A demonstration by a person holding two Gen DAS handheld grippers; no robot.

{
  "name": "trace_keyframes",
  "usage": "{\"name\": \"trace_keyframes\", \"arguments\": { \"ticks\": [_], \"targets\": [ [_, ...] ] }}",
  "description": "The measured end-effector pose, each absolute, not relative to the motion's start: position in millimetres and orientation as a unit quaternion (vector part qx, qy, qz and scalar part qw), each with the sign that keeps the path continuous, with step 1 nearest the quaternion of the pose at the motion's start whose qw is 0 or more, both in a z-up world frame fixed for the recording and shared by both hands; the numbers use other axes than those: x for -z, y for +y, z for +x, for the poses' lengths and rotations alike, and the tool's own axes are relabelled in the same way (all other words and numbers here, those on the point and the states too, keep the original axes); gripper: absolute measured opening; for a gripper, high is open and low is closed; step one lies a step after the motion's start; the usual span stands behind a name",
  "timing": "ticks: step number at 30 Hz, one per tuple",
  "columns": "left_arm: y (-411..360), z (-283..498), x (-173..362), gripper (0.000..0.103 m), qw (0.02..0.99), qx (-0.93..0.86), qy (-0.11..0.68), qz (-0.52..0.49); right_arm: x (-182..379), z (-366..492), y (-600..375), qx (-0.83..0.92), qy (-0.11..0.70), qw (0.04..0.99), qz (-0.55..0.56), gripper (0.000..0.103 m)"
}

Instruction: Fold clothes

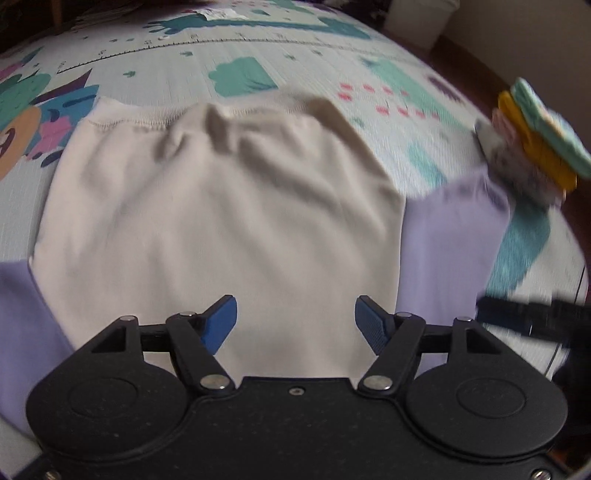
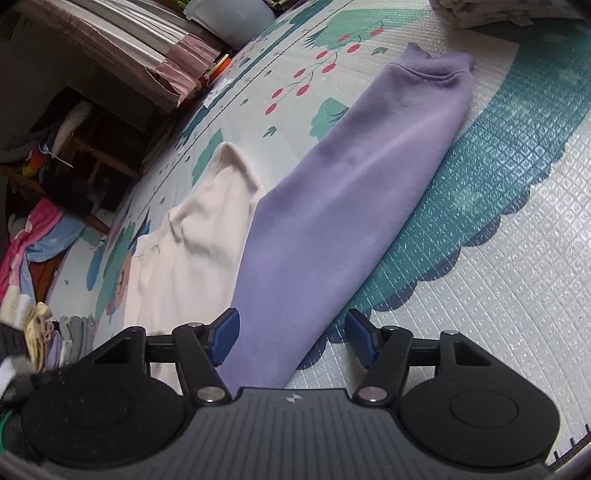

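A sweatshirt with a cream body (image 1: 221, 221) and lilac sleeves lies flat on a patterned play mat (image 1: 295, 59). In the left wrist view the cream body fills the middle, with a lilac sleeve (image 1: 454, 240) at the right and another (image 1: 22, 325) at the left. My left gripper (image 1: 295, 325) is open and empty above the near part of the cream body. In the right wrist view the lilac sleeve (image 2: 343, 206) stretches away to its cuff, with the cream body (image 2: 192, 236) to its left. My right gripper (image 2: 293, 339) is open and empty over the sleeve's near end.
A stack of folded clothes (image 1: 535, 144) lies on the mat at the right of the left wrist view. More folded cloth (image 2: 480, 11) lies at the far end of the mat. Piles of clothes (image 2: 40, 236) and furniture stand off the mat's left side.
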State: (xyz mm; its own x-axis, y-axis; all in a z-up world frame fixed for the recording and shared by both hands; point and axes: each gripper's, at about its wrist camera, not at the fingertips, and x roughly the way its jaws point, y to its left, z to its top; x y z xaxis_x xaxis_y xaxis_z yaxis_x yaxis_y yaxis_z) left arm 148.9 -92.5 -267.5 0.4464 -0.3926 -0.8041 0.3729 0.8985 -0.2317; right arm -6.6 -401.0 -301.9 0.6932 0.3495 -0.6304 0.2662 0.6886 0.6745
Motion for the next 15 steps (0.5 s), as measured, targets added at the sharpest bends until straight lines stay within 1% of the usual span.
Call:
{"name": "trace_keyframes", "arguments": {
  "ticks": [3,7,9,11,12,13,15],
  "targets": [
    [-98.8,166.1,263.7,0.07,0.85,0.231,0.472,-0.031,303.2,-9.2,-400.2,-0.031,0.391,0.826,0.405,0.064],
    [-108.7,188.0,254.8,0.07,0.854,0.242,0.46,-0.027,304.4,-12.1,-388.9,-0.061,0.411,0.807,0.419,0.061],
    [-112.5,197.3,249.5,0.07,0.856,0.247,0.453,-0.026,304.8,-14.2,-381.1,-0.07,0.42,0.803,0.418,0.061],
    [-116.6,205.2,244.8,0.07,0.857,0.253,0.449,-0.024,304.2,-14.6,-379.8,-0.061,0.418,0.805,0.417,0.055],
    [-119.4,208.3,243.1,0.07,0.857,0.256,0.446,-0.022,304.4,-14.7,-380.3,-0.054,0.416,0.805,0.418,0.046],
    [-121.9,211.1,242.0,0.07,0.857,0.259,0.445,-0.021,306.0,-14.4,-383.6,-0.043,0.412,0.803,0.428,0.04],
    [-128.0,217.8,241.1,0.07,0.855,0.268,0.443,-0.02,310.4,-12.8,-387.6,-0.032,0.404,0.797,0.448,0.039]
  ]
}}
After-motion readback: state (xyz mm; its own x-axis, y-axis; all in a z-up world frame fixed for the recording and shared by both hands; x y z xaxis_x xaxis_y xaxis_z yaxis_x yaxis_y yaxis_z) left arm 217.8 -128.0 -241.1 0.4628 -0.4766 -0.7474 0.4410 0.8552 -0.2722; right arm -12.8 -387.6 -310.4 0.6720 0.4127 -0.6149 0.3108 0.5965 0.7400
